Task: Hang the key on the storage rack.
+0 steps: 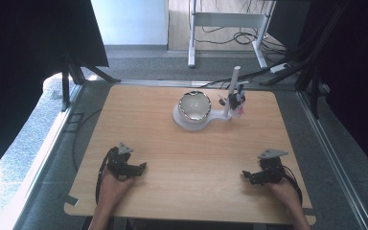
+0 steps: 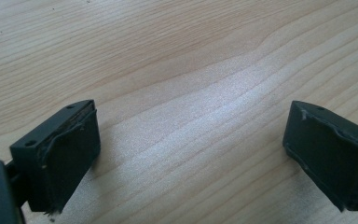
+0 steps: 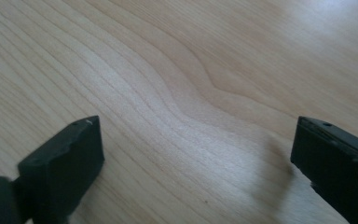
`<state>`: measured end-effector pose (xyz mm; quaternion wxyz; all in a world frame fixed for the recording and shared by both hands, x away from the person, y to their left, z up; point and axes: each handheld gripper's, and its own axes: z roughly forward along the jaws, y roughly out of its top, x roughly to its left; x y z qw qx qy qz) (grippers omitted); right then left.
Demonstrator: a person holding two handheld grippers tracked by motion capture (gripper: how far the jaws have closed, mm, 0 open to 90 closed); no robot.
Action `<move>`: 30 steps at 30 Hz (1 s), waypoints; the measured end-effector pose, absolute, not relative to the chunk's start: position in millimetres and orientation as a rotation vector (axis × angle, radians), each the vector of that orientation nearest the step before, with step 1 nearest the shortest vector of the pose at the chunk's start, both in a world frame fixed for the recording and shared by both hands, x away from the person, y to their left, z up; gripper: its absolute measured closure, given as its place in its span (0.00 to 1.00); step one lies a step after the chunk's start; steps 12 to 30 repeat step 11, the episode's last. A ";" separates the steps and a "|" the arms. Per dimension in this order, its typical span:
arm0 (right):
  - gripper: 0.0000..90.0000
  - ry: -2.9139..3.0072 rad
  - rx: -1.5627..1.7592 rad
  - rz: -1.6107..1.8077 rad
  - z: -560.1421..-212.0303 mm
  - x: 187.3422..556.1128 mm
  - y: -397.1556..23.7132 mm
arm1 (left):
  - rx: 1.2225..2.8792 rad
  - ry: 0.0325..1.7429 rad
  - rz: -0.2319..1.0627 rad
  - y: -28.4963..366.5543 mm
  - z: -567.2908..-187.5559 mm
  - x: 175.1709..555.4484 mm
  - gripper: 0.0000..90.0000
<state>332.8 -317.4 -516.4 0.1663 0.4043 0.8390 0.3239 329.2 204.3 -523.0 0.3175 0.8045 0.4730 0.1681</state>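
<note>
2 grippers, left (image 1: 141, 166) and right (image 1: 246, 175), are resting wide open and empty at lower frame, seemingly awaiting the bowl (image 1: 195, 106) at upper centre.

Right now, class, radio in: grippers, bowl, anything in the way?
Left gripper open, right gripper open, both low at near edge. Metal bowl on white stand, far centre. Table between bare.

Pale wood-grain table (image 1: 172, 158), black grippers (image 1: 141, 166) (image 1: 245, 174) with grey top plates, white stand (image 1: 184, 122) with white post, shiny silver bowl (image 1: 195, 105), grey carpet floor (image 1: 52, 182)
</note>
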 end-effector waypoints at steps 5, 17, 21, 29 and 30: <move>0.00 2.365 1.173 0.961 -520.1 332.9 -317.7 | 2.117 1.245 0.442 204.3 -523.0 329.2 0.04; 0.00 2.357 1.177 0.961 -520.4 331.9 -317.5 | 2.118 1.244 0.442 204.1 -523.1 329.1 0.04; 0.00 2.357 1.177 0.961 -520.4 331.9 -317.5 | 2.118 1.244 0.442 204.1 -523.1 329.1 0.04; 0.00 2.357 1.177 0.961 -520.4 331.9 -317.5 | 2.118 1.244 0.442 204.1 -523.1 329.1 0.04; 0.00 2.357 1.177 0.961 -520.4 331.9 -317.5 | 2.118 1.244 0.442 204.1 -523.1 329.1 0.04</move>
